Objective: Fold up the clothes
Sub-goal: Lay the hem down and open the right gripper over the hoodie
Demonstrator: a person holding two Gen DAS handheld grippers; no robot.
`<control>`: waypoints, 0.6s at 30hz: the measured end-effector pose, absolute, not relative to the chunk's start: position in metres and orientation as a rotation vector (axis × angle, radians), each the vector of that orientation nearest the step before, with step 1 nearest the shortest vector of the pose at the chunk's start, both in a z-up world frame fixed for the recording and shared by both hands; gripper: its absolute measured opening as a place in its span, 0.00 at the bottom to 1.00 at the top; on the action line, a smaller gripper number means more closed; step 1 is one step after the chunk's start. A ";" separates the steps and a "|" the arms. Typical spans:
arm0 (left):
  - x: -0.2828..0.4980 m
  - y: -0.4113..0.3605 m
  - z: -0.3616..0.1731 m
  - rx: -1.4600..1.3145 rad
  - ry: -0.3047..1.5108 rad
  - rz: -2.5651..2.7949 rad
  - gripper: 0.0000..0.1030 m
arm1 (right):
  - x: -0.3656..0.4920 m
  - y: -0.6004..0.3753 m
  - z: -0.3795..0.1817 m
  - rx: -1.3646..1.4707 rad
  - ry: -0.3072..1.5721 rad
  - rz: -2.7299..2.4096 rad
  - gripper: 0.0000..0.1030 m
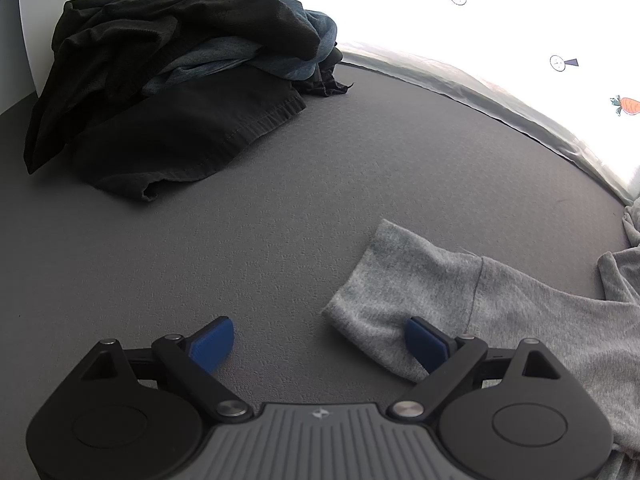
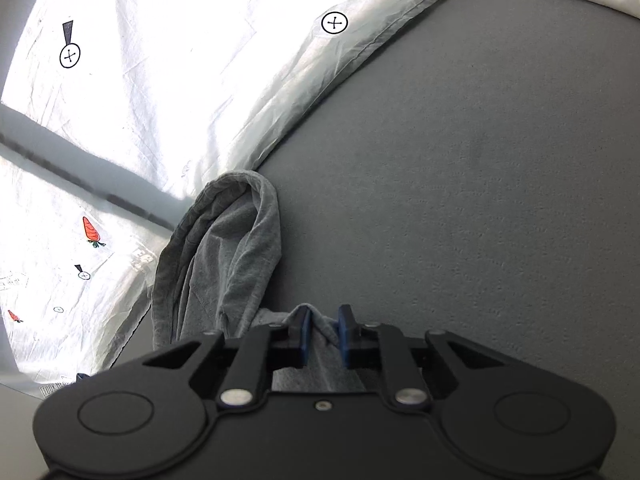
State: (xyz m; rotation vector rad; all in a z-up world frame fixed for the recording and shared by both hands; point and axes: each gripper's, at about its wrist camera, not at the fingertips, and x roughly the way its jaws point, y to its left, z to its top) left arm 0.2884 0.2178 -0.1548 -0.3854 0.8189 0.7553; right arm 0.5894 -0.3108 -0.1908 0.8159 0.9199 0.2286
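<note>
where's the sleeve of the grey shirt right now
In the left wrist view the grey sleeve lies flat on the grey surface at lower right, its cuff under the open left gripper, well apart from the dark clothes pile at upper left.

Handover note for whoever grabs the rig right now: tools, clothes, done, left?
Left tool: open, holding nothing, low over the grey mat with one pad over the cuff of the grey shirt's sleeve.
Right tool: shut on a bunched bit of the grey shirt, which lies crumpled beside the printed white sheet.
Pile of dark clothes sits unfolded at the far left of the mat.
Done: no finished fold visible.
Left: probably spread the grey shirt flat, fold it, then work through the pile.
</note>
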 end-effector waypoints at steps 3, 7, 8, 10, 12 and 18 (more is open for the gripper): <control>0.289 0.218 -0.154 -0.388 0.823 0.756 0.91 | 0.600 -0.316 -0.194 0.920 0.894 0.214 0.13; 0.289 0.218 -0.154 -0.397 0.824 0.761 0.91 | 0.608 -0.324 -0.186 0.978 0.849 0.191 0.13; 0.290 0.218 -0.153 -0.400 0.825 0.765 0.91 | 0.608 -0.323 -0.180 0.950 0.841 0.193 0.13; 0.290 0.219 -0.153 -0.411 0.824 0.773 0.91 | 0.601 -0.317 -0.168 0.845 0.851 0.214 0.14; 0.290 0.220 -0.152 -0.426 0.820 0.781 0.90 | 0.588 -0.304 -0.155 0.691 0.878 0.246 0.18; 0.290 0.222 -0.150 -0.474 0.802 0.775 0.90 | 0.509 -0.266 -0.147 0.335 0.901 0.315 0.37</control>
